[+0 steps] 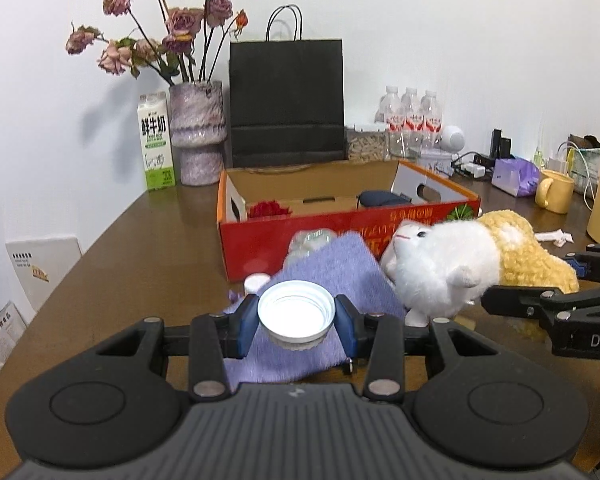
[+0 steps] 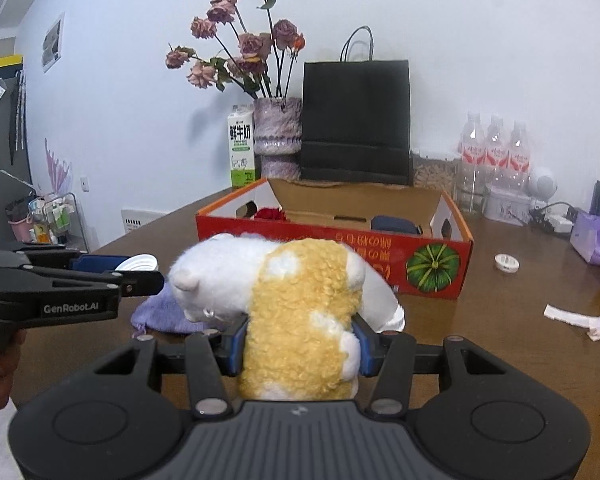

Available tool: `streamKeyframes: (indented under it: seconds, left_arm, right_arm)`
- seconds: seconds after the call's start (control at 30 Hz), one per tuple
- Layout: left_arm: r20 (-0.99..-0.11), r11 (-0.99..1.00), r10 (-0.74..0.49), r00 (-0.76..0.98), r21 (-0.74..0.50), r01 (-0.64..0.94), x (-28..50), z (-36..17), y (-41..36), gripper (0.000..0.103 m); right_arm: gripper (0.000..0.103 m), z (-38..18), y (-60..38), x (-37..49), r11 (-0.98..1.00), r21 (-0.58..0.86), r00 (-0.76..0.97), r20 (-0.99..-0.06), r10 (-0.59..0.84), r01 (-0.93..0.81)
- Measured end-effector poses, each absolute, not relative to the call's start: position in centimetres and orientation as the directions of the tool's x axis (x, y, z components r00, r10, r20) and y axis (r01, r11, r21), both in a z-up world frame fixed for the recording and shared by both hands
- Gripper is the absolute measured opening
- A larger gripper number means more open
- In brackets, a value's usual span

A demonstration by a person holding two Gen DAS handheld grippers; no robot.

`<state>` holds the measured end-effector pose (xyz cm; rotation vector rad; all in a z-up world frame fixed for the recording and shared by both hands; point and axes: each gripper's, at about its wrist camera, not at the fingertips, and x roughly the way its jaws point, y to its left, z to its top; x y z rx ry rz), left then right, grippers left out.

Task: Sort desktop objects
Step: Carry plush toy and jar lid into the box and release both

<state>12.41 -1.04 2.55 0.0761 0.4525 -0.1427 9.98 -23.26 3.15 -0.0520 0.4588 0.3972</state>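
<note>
The box (image 1: pixel 340 236) sits in the middle of the table (image 1: pixel 140 248). Behind it stands the bag (image 1: pixel 286 100), with the vase (image 1: pixel 198 132) and milk carton (image 1: pixel 156 144) to its left. In front of the box lie the cloth (image 1: pixel 332 272) and, to its right, the toy cat (image 1: pixel 448 264).

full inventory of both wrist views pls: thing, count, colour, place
plush toy: 1, white and yellow, in right gripper
jar lid: 1, white, in left gripper
cloth: 1, lilac, before box
cardboard box: 1, red, table centre
paper bag: 1, black, behind box
vase: 1, purple, dried roses, left of bag
milk carton: 1, white-green, left of vase
water bottles: 3, clear, back right
mug: 1, yellow, right
table: 1, brown
left gripper: shut on lid
right gripper: shut on plush
</note>
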Motion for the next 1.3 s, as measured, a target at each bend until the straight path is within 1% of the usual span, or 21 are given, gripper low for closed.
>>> streamKeyframes:
  seconds: [0.5,0.8,0.93,1.07,1.3]
  left_arm:
    - [-0.35,0.99,-0.121,0.929,0.029,0.14,17.8,6.7,-2.7,0.041]
    - [-0.334,0.992,-0.112,0.936,0.01,0.123,23.2,8.0,-3.8,0.041]
    - [-0.344,0.994,-0.102,0.933,0.003,0.11,26.7,8.1,-4.0,0.041]
    - [-0.368,0.996,-0.091,0.925,-0.014,0.092,30.1,7.5,-4.0,0.041]
    - [-0.448,0.997,-0.072,0.891,-0.056,0.053,35.1,5.3,-2.8,0.041]
  right_arm:
    - [0.049,7.0,-22.3,15.2,0.926,0.014,0.867,-0.348,0.357,-0.376]
    - [0.049,8.5,-21.9,21.0,0.933,0.008,0.883,-0.318,0.344,-0.361]
    - [0.049,8.7,-21.9,24.7,0.938,-0.004,0.887,-0.328,0.326,-0.347]
    - [0.049,8.3,-22.1,28.6,0.942,0.01,0.879,-0.357,0.316,-0.335]
    - [0.049,5.4,-21.7,34.6,0.938,0.038,0.831,-0.452,0.325,-0.345]
